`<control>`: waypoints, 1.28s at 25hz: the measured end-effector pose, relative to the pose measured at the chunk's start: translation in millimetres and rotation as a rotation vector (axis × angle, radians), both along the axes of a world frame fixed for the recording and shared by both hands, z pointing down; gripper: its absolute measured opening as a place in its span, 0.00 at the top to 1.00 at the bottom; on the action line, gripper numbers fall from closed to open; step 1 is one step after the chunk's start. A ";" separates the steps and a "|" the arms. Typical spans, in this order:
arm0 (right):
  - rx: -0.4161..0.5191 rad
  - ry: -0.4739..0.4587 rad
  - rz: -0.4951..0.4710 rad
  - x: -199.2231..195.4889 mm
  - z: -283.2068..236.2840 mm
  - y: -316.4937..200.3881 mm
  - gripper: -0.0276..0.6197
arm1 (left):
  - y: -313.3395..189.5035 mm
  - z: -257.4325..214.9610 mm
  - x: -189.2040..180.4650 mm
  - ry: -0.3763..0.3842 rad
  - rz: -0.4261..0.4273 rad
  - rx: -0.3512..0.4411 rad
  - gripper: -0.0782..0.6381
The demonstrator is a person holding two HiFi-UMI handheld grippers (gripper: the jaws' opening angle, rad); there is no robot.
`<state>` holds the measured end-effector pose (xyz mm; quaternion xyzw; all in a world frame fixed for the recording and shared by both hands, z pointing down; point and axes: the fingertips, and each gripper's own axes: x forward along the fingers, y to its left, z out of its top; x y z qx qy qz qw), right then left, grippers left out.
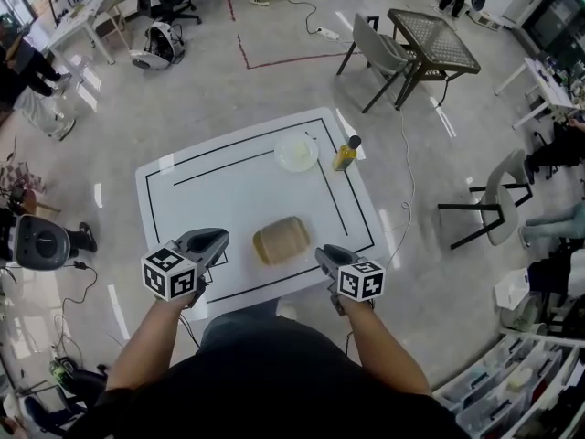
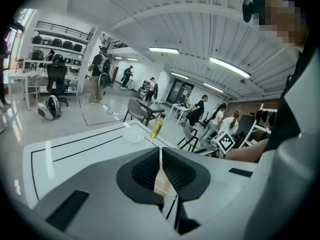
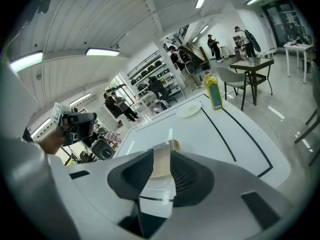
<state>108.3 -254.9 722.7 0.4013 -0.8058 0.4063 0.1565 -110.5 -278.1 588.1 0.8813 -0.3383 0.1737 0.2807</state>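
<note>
Wooden block point(image 1: 281, 240) one, plate point(image 1: 296, 152) one, bottle point(image 1: 345, 155) one; left fingers point(image 2: 145, 171) together, right fingers point(image 3: 187, 176) spread.

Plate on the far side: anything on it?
Nothing shows on the plate; its top looks bare. It lies flat on the white table, hiding whatever is beneath.

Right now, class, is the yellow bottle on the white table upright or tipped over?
Upright: in the right gripper view the yellow bottle stands on its base, neck pointing up.
</note>
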 end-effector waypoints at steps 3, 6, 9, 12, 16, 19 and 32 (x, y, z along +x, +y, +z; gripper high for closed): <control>-0.024 -0.004 -0.004 -2.0 14.0 -2.0 0.75 | -5.6 4.2 -0.4 -0.002 0.002 -0.010 0.84; -0.047 -0.007 -0.003 -3.1 28.0 -4.5 0.74 | -10.6 12.3 -1.0 -0.005 0.006 -0.025 0.84; -0.068 -0.016 0.002 -3.1 39.6 -5.7 0.73 | -13.3 20.1 0.0 -0.007 0.012 -0.039 0.84; -0.085 -0.024 0.005 -3.4 49.0 -7.0 0.73 | -17.0 25.3 0.6 -0.009 0.015 -0.045 0.84; -0.104 -0.042 0.012 -5.1 60.1 -8.3 0.73 | -19.8 33.5 0.4 -0.014 0.017 -0.057 0.84; -0.122 -0.057 0.016 -7.8 66.7 -8.8 0.73 | -23.0 37.1 -2.5 -0.020 0.014 -0.059 0.84; -0.181 -0.092 0.006 -17.9 92.5 -11.8 0.70 | -31.1 61.0 -9.0 -0.033 0.013 -0.109 0.84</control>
